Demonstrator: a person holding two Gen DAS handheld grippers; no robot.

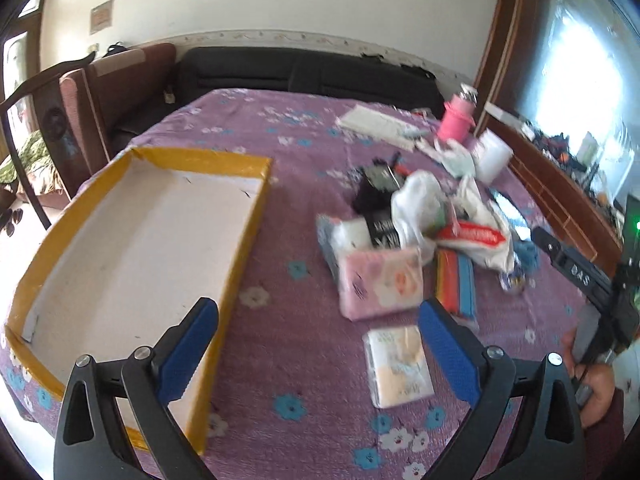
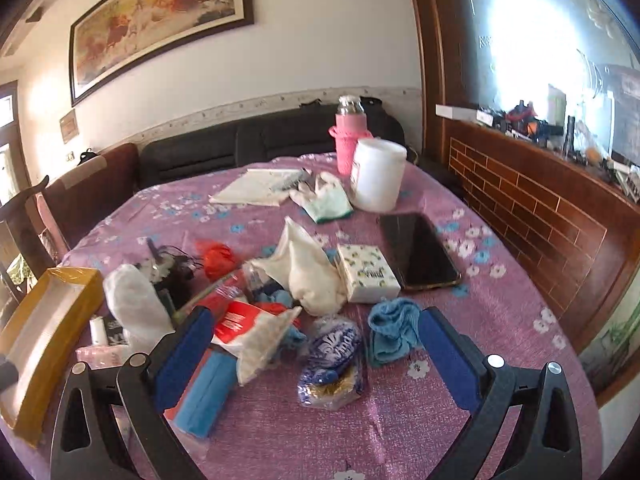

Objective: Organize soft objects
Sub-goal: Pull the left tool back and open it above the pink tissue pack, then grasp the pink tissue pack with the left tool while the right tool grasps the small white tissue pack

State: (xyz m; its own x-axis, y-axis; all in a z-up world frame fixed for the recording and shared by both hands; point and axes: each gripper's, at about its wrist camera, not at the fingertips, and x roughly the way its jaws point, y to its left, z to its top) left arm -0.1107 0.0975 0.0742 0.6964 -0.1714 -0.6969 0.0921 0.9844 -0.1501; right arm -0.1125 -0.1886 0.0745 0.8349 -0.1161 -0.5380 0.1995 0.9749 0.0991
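Both grippers hover open and empty: the left gripper (image 1: 318,344) has the pale tissue pack (image 1: 400,366) lying lengthwise just ahead-right of its fingers, box (image 1: 248,232) to its left.

3 tissue packs (image 1: 380,284) (1 pink), 1 yellow box (image 1: 132,240), 1 phone (image 2: 418,256), 1 pink bottle (image 2: 348,140).

Left gripper (image 1: 318,328) jaws apart above purple floral tablecloth (image 1: 280,240), yellow-rimmed empty box (image 1: 136,236) left, pink tissue pack (image 1: 380,284), pale tissue pack (image 1: 400,366), cluttered pile (image 1: 424,216) beyond.
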